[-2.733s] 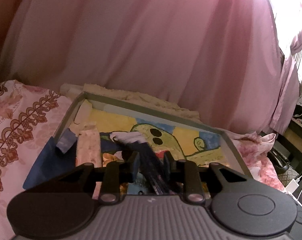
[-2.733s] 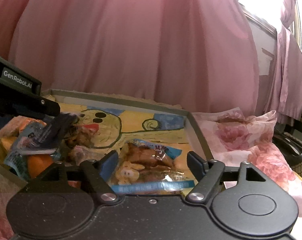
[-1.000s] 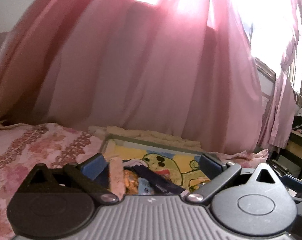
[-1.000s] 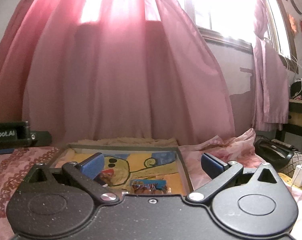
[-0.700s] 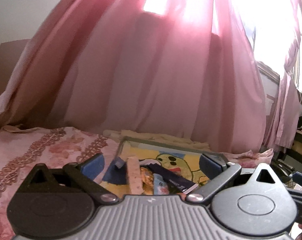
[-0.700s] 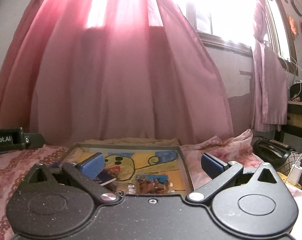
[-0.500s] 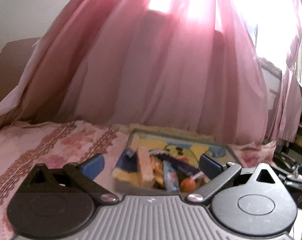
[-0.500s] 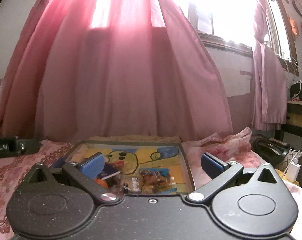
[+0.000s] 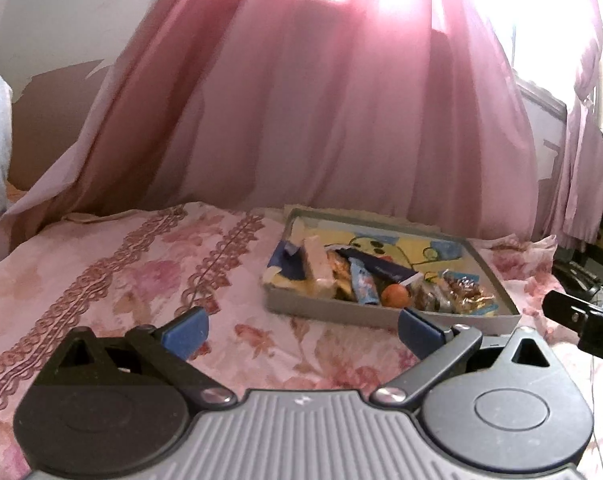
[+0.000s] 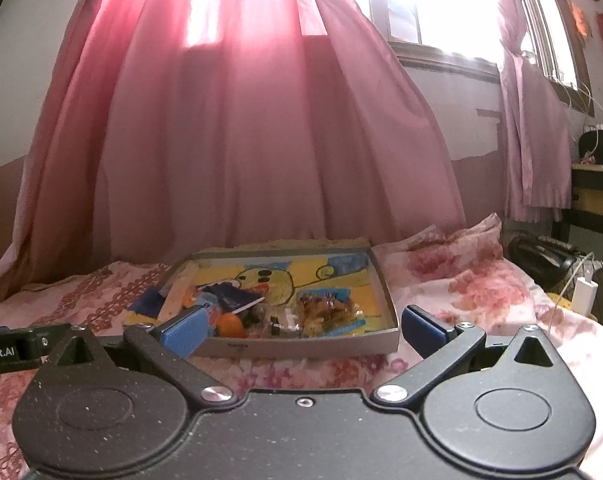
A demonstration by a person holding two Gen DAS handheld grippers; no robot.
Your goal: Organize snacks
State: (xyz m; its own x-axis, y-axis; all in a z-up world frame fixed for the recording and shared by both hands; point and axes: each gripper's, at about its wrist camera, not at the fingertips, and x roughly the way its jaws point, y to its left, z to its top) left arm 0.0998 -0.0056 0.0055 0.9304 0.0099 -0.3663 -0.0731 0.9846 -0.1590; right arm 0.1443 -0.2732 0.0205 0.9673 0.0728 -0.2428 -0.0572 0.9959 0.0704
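Observation:
A shallow grey tray (image 9: 353, 314) (image 10: 301, 346) with a yellow cartoon drawing on its floor lies on the flowered bedspread. Inside it are several snack packets, among them a dark blue one (image 9: 381, 268) (image 10: 231, 296), a clear bag of brown snacks (image 9: 461, 294) (image 10: 327, 308), and a small orange fruit (image 9: 395, 295) (image 10: 230, 326). My left gripper (image 9: 301, 330) is open and holds nothing, standing back from the tray's near left corner. My right gripper (image 10: 301, 330) is open too, empty, just in front of the tray's near wall.
Pink curtains (image 10: 261, 140) hang behind the bed under a bright window. A dark bag (image 10: 541, 256) and a white charger (image 10: 583, 294) sit off the bed's right side. The bedspread (image 9: 121, 280) spreads wide to the tray's left.
Both grippers have drawn back from the tray and away from the snacks. The left one, earlier shut on a dark packet, now stands open with the packet lying in the tray.

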